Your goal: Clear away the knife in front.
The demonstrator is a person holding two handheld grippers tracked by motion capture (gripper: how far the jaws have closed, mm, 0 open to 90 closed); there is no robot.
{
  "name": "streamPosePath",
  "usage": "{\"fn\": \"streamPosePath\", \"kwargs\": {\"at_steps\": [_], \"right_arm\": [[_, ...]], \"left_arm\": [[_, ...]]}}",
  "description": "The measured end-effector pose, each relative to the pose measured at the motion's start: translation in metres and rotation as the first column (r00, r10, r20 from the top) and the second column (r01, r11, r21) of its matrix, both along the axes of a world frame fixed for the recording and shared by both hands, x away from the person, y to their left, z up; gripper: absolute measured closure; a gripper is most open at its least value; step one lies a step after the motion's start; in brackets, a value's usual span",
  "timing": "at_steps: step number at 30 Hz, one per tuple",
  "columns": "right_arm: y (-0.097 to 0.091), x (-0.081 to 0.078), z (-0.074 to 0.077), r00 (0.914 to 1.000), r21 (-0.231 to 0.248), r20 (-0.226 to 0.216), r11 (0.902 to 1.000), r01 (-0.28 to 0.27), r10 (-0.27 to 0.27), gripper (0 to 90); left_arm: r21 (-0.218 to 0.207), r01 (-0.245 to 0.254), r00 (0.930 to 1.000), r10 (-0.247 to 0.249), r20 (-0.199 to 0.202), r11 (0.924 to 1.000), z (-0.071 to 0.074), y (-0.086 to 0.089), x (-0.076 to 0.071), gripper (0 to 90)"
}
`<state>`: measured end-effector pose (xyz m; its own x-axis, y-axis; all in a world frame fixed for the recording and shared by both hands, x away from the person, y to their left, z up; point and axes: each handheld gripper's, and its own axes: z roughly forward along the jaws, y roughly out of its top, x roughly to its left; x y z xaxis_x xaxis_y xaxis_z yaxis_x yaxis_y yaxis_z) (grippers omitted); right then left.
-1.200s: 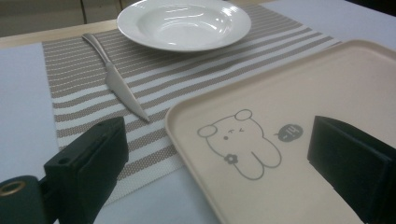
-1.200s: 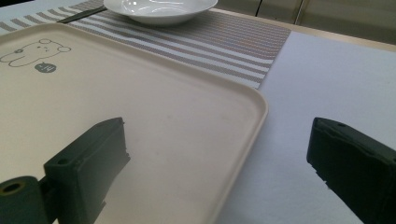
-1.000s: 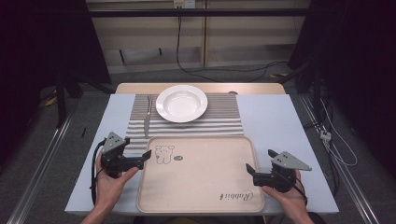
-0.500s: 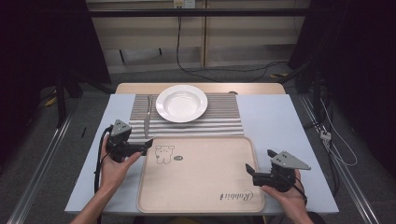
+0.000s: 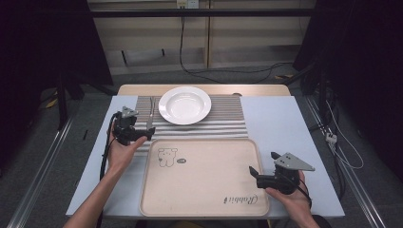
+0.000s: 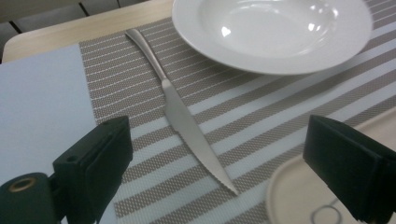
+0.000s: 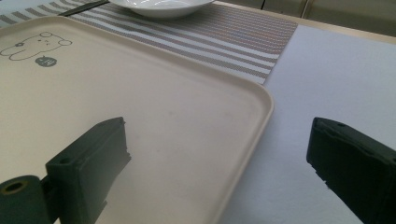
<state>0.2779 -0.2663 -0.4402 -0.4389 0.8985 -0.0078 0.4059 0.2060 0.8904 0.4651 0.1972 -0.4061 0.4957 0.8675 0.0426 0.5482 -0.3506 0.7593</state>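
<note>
Forward over the striped woven placemat goes the left gripper, jaws wide, straddling the slim steel knife beside the white round plate. Right gripper, equally wide, spans the beige tray's rim.

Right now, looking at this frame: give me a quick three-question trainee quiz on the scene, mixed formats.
1. True or false: the left tongs are shut on the knife.
2. Multiple choice: the plate rests on A) the tray B) the striped placemat C) bare table.
3. Fill in: the right tongs straddle the tray's ____.

Key:
1. False; the jaws stand wide apart, with the knife lying flat on the placemat ahead of them.
2. B.
3. Edge, near its far right corner.
</note>
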Motion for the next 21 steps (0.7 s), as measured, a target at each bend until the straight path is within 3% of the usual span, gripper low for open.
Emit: {"fn": "streamPosePath", "kwargs": {"at_steps": [3,7,10,12,18,21], "right_arm": [[0.001,0.000,0.000,1.0000,-0.002,-0.003,1.0000,0.001,-0.001,5.7],[0.001,-0.001,0.000,1.0000,-0.006,-0.002,1.0000,-0.001,0.001,5.7],[0.001,-0.001,0.000,1.0000,-0.007,0.001,1.0000,-0.001,0.001,5.8],[0.001,-0.001,0.000,1.0000,-0.004,-0.001,1.0000,0.000,0.000,5.8],[0.001,0.000,-0.001,0.9999,-0.004,-0.006,0.9999,-0.011,0.011,6.1],[0.003,0.000,-0.001,0.9997,-0.006,-0.012,0.9997,-0.023,0.023,6.1]], "left_arm": [[-0.012,-0.008,0.9999,0.008,-0.012,0.9999,0.002,-0.001,0.009,8.6],[0.013,-0.007,0.9999,0.008,-0.014,0.9999,0.007,-0.005,0.018,9.5],[0.006,-0.016,0.9998,0.017,-0.013,0.9998,0.010,-0.007,0.026,12.5],[0.028,-0.022,0.9996,0.022,-0.017,0.9994,0.010,-0.007,0.033,12.2],[0.015,-0.067,0.9970,0.068,-0.037,0.9976,0.004,-0.002,0.057,15.0],[0.038,-0.074,0.9949,0.076,-0.067,0.9965,0.000,-0.003,0.072,15.5]]}}
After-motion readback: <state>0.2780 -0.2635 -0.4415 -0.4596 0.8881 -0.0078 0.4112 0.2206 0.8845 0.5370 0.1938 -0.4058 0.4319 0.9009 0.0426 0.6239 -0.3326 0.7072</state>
